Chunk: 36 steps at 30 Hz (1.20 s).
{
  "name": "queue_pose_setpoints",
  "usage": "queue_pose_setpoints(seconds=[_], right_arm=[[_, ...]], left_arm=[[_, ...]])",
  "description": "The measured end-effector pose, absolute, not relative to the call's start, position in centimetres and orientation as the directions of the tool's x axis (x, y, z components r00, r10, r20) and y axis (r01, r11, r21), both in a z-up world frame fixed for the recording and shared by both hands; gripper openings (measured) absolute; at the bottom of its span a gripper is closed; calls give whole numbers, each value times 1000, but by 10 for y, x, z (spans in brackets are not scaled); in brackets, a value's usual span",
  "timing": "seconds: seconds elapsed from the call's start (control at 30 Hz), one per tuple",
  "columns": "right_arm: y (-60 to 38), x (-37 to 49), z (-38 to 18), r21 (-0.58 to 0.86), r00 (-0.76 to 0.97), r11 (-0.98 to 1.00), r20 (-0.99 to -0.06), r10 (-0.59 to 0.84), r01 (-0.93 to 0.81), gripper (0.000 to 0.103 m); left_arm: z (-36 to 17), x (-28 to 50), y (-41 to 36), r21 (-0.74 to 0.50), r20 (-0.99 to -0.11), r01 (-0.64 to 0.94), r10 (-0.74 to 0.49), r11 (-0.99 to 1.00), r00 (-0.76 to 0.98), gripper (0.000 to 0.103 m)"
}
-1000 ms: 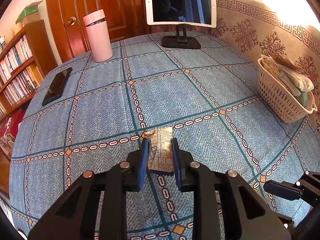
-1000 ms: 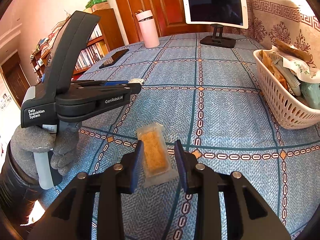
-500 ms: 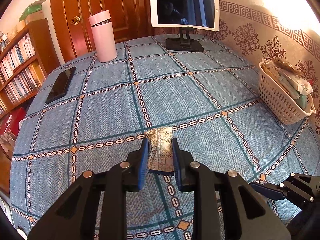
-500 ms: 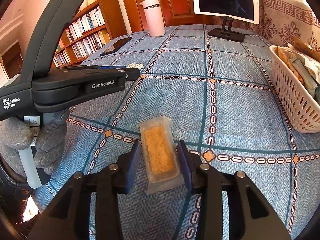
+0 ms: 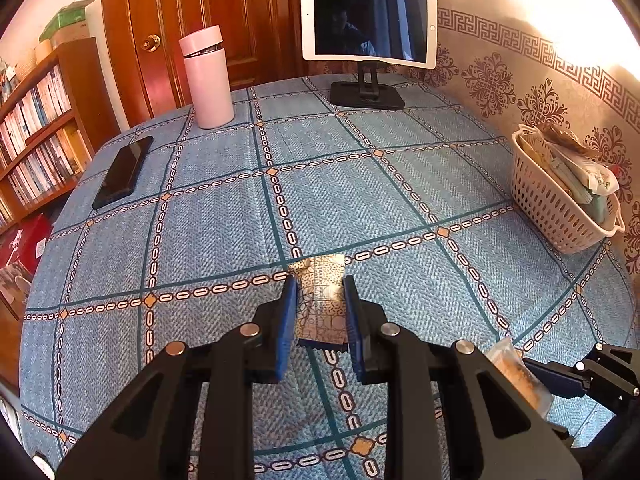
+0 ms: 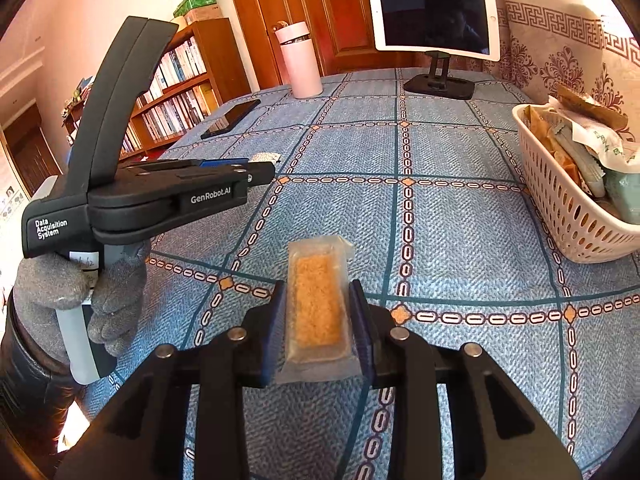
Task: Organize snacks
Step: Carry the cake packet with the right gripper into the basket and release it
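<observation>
My left gripper [image 5: 320, 300] is shut on a small patterned snack packet [image 5: 321, 300], held above the blue checked tablecloth [image 5: 224, 232]. My right gripper [image 6: 318, 304] is shut on a clear packet with a golden-brown snack bar [image 6: 316, 300] inside, also lifted off the cloth. In the right wrist view the left gripper [image 6: 256, 174] shows from the side, held by a grey-gloved hand [image 6: 80, 292], with its packet's tip [image 6: 266, 157] peeking out. The right gripper's packet [image 5: 516, 376] appears at the lower right of the left wrist view. A white basket [image 5: 560, 208] [image 6: 568, 208] holds several snack packets at the right.
A pink flask [image 5: 206, 78], a black phone [image 5: 122, 172] and a tablet on a stand [image 5: 368, 24] stand at the far side of the table. A bookshelf [image 5: 32, 140] and a wooden door [image 5: 248, 20] lie beyond. A patterned wall [image 5: 540, 92] runs behind the basket.
Both grippers have risen slightly with their packets still held. The right gripper's packet now shows at the lower right of the left wrist view.
</observation>
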State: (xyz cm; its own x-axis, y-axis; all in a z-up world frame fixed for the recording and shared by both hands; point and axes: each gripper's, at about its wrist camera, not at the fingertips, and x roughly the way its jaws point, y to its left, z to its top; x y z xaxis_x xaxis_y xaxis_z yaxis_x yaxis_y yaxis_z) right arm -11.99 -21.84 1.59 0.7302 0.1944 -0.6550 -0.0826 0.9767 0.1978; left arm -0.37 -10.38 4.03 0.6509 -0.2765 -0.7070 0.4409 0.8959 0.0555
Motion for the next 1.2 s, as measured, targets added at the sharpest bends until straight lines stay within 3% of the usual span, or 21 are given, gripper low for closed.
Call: queue_pose_setpoints(seconds=[0.4, 1.2], right_arm=[[-243, -139, 32, 240, 775, 970, -607, 179, -36, 31], [-387, -162, 101, 311, 880, 899, -452, -146, 309, 31]], left_arm=[[50, -14, -116, 65, -698, 462, -291, 884, 655, 24], [64, -31, -152, 84, -683, 534, -342, 841, 645, 24]])
